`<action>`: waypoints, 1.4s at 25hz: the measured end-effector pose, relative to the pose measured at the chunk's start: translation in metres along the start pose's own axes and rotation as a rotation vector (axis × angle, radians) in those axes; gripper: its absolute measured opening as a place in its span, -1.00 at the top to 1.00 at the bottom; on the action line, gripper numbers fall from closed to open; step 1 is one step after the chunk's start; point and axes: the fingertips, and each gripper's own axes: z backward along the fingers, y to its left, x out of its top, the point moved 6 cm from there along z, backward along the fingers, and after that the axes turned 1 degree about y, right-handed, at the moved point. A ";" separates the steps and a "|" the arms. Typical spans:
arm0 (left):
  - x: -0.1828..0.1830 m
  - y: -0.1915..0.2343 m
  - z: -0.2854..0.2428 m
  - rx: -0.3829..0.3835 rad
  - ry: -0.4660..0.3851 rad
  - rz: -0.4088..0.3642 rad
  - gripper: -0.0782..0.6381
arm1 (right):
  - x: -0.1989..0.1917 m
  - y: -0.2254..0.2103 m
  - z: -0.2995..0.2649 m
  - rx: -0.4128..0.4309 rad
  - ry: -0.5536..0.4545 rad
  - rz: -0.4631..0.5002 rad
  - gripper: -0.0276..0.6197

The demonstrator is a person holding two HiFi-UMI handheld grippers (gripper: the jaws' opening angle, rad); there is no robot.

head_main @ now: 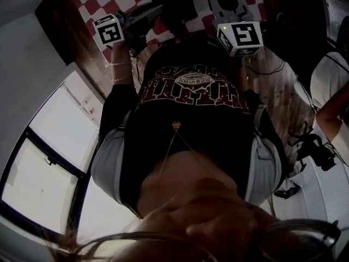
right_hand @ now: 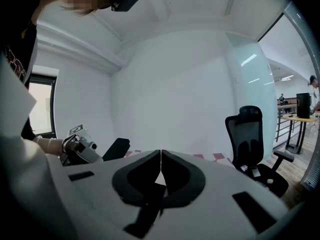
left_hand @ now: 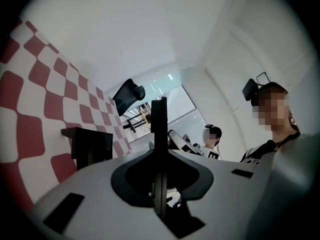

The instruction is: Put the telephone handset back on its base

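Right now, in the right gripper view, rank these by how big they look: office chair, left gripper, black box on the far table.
1. office chair
2. left gripper
3. black box; it stands far off, so it may only look smallest.

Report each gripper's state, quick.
Left gripper: closed, holding nothing.
Right gripper: closed, holding nothing.

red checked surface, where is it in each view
Head view: red checked surface along the top edge.
Left gripper view: surface fills the left side.
Right gripper view: thin pale strip low, just beyond the jaws.
Shared landmark: the person's black printed shirt, in all three.
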 end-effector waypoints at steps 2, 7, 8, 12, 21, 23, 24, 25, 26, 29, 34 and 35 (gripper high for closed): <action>-0.001 0.008 0.001 -0.003 0.006 0.018 0.56 | -0.002 0.000 0.001 -0.015 0.003 0.000 0.85; -0.004 0.023 0.000 -0.013 0.022 0.055 0.56 | -0.007 0.000 0.002 -0.044 0.013 -0.017 0.85; -0.005 0.025 0.000 -0.010 0.030 0.054 0.56 | -0.008 0.000 0.002 -0.048 0.016 -0.019 0.85; -0.009 0.035 -0.001 0.009 0.054 0.063 0.56 | -0.009 0.003 0.002 -0.050 0.022 -0.011 0.85; -0.021 0.072 0.004 0.063 0.109 0.060 0.56 | -0.017 0.002 0.004 -0.072 0.046 -0.042 0.85; -0.021 0.076 0.003 0.080 0.113 0.051 0.56 | -0.017 0.002 0.006 -0.081 0.047 -0.046 0.85; -0.020 0.077 0.002 0.087 0.114 0.046 0.56 | -0.017 0.001 0.008 -0.088 0.049 -0.046 0.85; -0.021 0.078 0.002 0.093 0.117 0.046 0.56 | -0.018 0.000 0.009 -0.096 0.051 -0.046 0.85; -0.022 0.082 0.002 0.097 0.119 0.054 0.56 | -0.018 0.000 0.010 -0.102 0.054 -0.048 0.85; -0.025 0.092 0.002 0.102 0.112 0.080 0.56 | -0.020 -0.001 0.012 -0.114 0.058 -0.047 0.85; -0.026 0.102 0.000 0.103 0.073 0.085 0.56 | -0.018 -0.002 0.017 -0.137 0.066 -0.063 0.85; -0.026 0.104 -0.001 0.106 0.067 0.082 0.56 | -0.018 -0.003 0.019 -0.142 0.068 -0.066 0.85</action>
